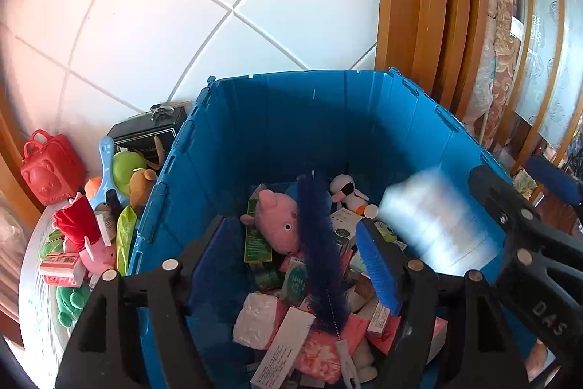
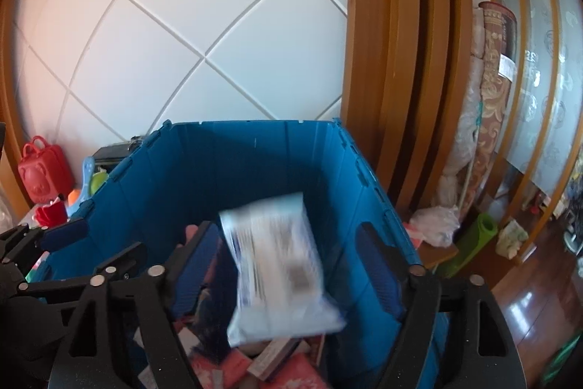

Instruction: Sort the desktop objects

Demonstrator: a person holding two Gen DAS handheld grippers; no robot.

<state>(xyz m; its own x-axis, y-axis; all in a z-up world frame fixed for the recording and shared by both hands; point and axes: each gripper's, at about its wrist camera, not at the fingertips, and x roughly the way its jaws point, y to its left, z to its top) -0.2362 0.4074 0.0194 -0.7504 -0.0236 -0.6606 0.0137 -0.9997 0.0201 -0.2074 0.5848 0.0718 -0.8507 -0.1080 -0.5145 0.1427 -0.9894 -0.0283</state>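
Observation:
A blue crate (image 1: 291,119) (image 2: 237,163) holds a pink pig plush (image 1: 277,221), a black-and-white plush (image 1: 348,192), small boxes and pink packets (image 1: 324,356). My left gripper (image 1: 293,225) is open over it. A dark blue fuzzy brush (image 1: 320,243) stands between its fingers, clear of both pads. My right gripper (image 2: 286,228) is open above the crate's right half. A blurred white-and-blue packet (image 2: 277,265) (image 1: 437,217) is in the air between its fingers, and neither pad presses on it. Each gripper shows at the edge of the other's view.
Left of the crate, a white tabletop (image 1: 32,279) carries a heap of plush toys, a red bear-faced case (image 1: 51,170) and a black box (image 1: 149,130). Tiled wall behind. At the right are wooden door frames, rolled carpets (image 2: 492,90) and a green mat (image 2: 477,236).

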